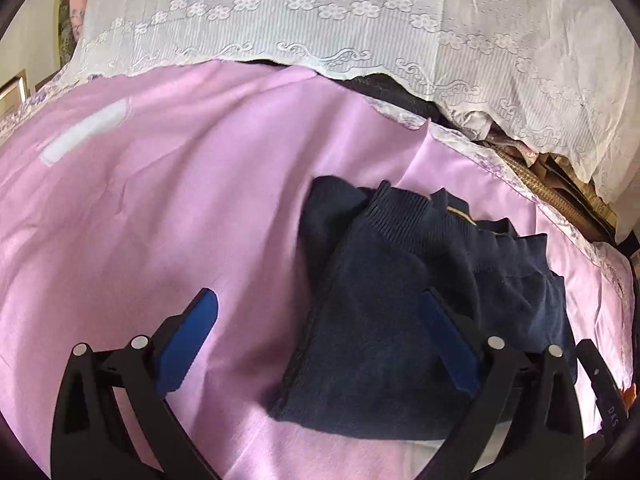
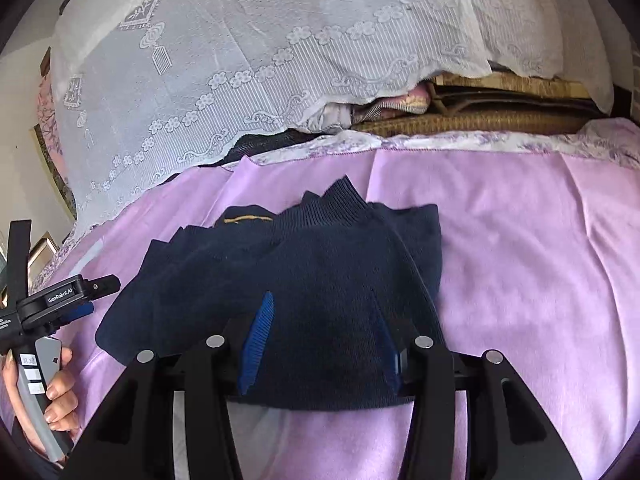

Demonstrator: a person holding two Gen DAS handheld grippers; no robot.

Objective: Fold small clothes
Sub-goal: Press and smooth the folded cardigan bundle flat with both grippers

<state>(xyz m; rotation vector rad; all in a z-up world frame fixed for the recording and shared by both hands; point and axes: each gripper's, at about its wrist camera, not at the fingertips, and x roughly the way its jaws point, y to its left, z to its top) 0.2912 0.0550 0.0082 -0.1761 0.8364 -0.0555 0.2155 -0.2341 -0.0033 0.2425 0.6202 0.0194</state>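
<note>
**Sweater nearly folded**

The dark blue sweater (image 2: 304,292) lies in a bundle on the purple bed cover (image 2: 540,260). My left gripper (image 1: 320,344) and right gripper (image 2: 320,340) both have fingers apart, holding nothing. I think only tidying is left.

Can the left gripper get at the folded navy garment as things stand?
Probably yes. The left gripper is open, the navy garment lies on the pink sheet right by its right finger, and nothing lies between them.
</note>
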